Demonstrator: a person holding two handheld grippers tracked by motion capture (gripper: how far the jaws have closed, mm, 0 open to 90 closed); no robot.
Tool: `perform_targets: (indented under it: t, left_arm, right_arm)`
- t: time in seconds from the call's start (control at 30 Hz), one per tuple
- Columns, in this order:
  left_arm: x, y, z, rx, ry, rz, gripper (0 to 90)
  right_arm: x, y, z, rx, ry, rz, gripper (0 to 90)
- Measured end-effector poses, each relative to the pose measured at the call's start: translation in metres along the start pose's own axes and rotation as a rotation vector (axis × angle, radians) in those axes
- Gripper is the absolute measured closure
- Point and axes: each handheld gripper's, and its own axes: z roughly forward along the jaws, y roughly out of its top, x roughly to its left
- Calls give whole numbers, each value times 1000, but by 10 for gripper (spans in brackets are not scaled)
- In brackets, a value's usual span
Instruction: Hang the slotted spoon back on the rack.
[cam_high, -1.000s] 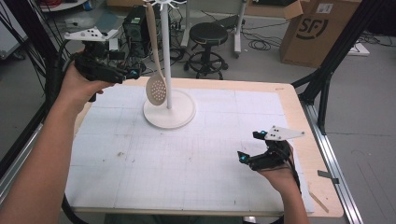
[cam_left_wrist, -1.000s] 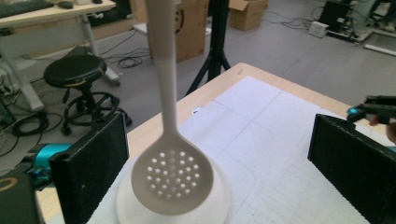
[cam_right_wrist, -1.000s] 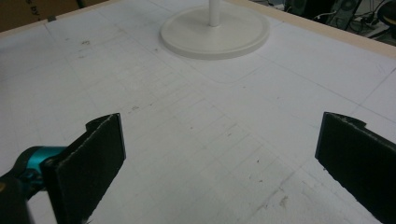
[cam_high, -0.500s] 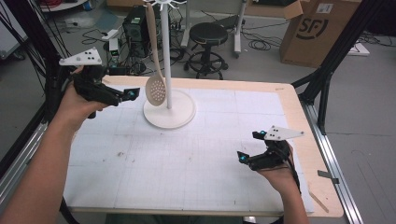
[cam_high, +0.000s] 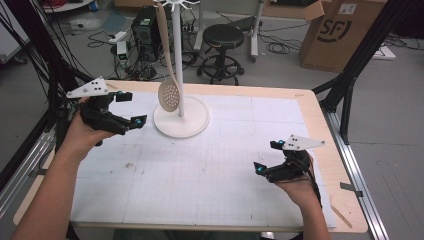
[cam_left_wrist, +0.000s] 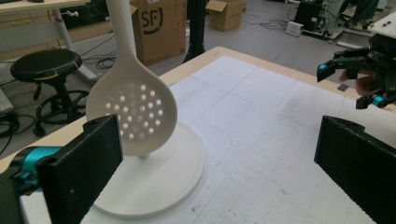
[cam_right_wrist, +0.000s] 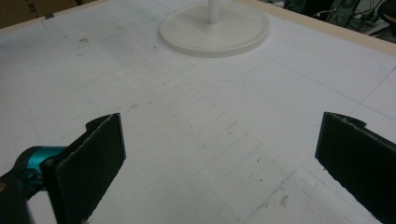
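A white slotted spoon (cam_high: 168, 95) hangs by its handle from the top of a white stand, whose pole (cam_high: 177, 60) rises from a round base (cam_high: 192, 125) at the table's far middle. My left gripper (cam_high: 134, 108) is open just left of the spoon's bowl and apart from it. In the left gripper view the spoon (cam_left_wrist: 135, 116) hangs ahead of the left jaw, over the base (cam_left_wrist: 163, 179), with nothing between the jaws of that gripper (cam_left_wrist: 219, 163). My right gripper (cam_high: 267, 156) is open and low at the near right, facing the base (cam_right_wrist: 215, 28) across bare mat.
A white gridded mat (cam_high: 215, 165) covers the wooden table (cam_high: 320, 130). Beyond the far edge stand a black stool (cam_high: 223, 37), a cardboard box (cam_high: 340, 32) and cables on the floor. Black frame posts flank the table.
My left gripper has come down and toward the near side, from beside the spoon's handle to level with its bowl. The right gripper has stayed put.
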Motion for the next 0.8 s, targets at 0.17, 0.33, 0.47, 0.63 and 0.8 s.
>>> perform_targets:
  t: [0.17, 0.33, 0.47, 0.63, 0.8]
  left_arm:
    - [-3, -20, -1, -13, 8, -6, 17]
    - [-7, -39, 1, -17, 11, -20, 17]
    - [-10, -50, 0, -16, 7, -21, 17]
    - [-14, -62, -3, -26, 5, -24, 17]
    - [-16, -65, -3, 1, -5, -28, 17]
  right_arm:
    - [0, 0, 1, 2, 1, -1, 4]
    - [-1, 0, 2, 0, 0, -4, 4]
    - [-1, 0, 1, 0, -2, 2, 4]
    - [-2, 0, 2, 4, -4, 0, 4]
    - [-2, 0, 2, 1, -5, -1, 4]
